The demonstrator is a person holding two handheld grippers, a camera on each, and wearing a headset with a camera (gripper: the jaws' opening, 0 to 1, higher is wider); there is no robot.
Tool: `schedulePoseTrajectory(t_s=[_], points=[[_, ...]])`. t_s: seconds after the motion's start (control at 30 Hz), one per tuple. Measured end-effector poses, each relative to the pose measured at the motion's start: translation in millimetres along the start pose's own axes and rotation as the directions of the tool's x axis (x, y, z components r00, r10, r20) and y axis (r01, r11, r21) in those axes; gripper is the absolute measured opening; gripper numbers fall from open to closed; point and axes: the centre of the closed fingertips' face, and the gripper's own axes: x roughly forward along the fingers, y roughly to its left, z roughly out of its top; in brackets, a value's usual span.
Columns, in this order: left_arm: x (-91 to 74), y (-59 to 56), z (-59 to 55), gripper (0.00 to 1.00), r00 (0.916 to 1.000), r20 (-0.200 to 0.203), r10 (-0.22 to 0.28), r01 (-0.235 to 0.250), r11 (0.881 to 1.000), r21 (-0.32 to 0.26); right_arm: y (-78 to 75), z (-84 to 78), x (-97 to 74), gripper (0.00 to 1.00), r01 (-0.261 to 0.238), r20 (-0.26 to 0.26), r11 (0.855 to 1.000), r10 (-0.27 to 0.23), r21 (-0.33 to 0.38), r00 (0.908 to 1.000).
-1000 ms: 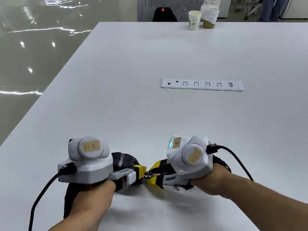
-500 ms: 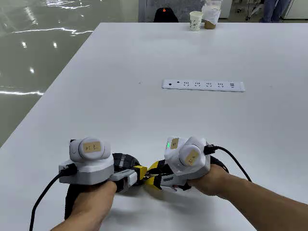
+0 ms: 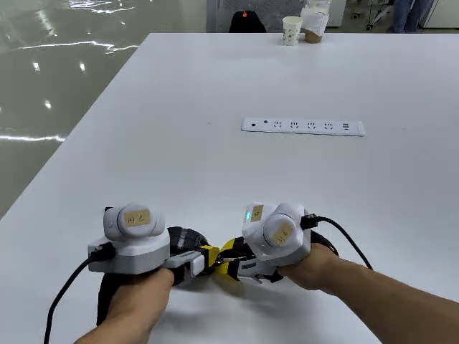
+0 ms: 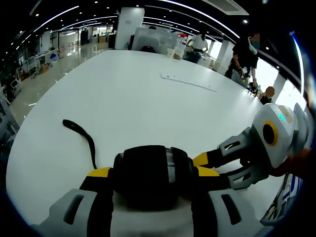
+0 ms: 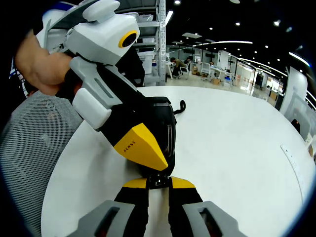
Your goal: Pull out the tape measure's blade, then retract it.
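Left claw point(image 4: 153, 173) is clamped around the tape measure point(image 5: 165, 126), low at the table's point(image 3: 287, 186) near edge. Right claw point(image 5: 159, 185) is pinched on the blade tip point(image 5: 158, 180). Blade's barely out, so I'd guess the pull comes next: draw right straight away, steady.

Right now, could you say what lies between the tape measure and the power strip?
Bare table only, from tape measure to power strip, in the head view.
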Motion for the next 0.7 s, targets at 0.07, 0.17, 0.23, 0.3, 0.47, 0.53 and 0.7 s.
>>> schedulePoseTrajectory(t_s=[0.07, 0.17, 0.23, 0.3, 0.47, 0.53, 0.7], points=[[-0.2, -0.3, 0.0, 0.59, 1.0, 0.002, 0.001, -0.001, 1.0, 0.001, -0.1, 0.0, 0.3, 0.11, 0.0, -0.001, 1.0, 0.0, -0.001, 1.0], [-0.4, -0.5, -0.1, 0.6, 1.0, 0.002, 0.001, -0.001, 1.0, 0.004, 0.1, 0.1, 0.2, 0.12, 0.002, -0.004, 1.0, -0.002, -0.006, 1.0], [-0.5, -0.7, 0.0, 0.6, 1.0, 0.003, 0.002, -0.002, 1.0, 0.007, 0.5, 0.2, 0.1, 0.12, 0.004, -0.008, 1.0, -0.004, -0.011, 1.0], [-0.6, -0.8, 0.0, 0.6, 1.0, 0.003, 0.001, -0.001, 1.0, 0.011, 0.5, 0.1, 0.3, 0.12, 0.004, -0.01, 1.0, -0.004, -0.013, 0.9999], [-0.7, -1.0, 0.1, 0.6, 1.0, 0.004, 0.002, -0.002, 1.0, 0.019, 0.6, 0.2, 0.4, 0.12, 0.006, -0.013, 1.0, -0.006, -0.014, 0.9999], [-0.7, -1.0, 0.2, 0.6, 1.0, 0.005, 0.002, -0.002, 1.0, 0.02, 0.4, 0.1, 0.5, 0.12, 0.008, -0.014, 1.0, -0.008, -0.015, 0.9999], [-0.7, -0.8, 0.6, 0.61, 0.9999, 0.011, 0.006, -0.006, 1.0, 0.02, 0.5, 0.1, 0.6, 0.12, 0.014, -0.019, 1.0, -0.014, -0.021, 0.9997]])
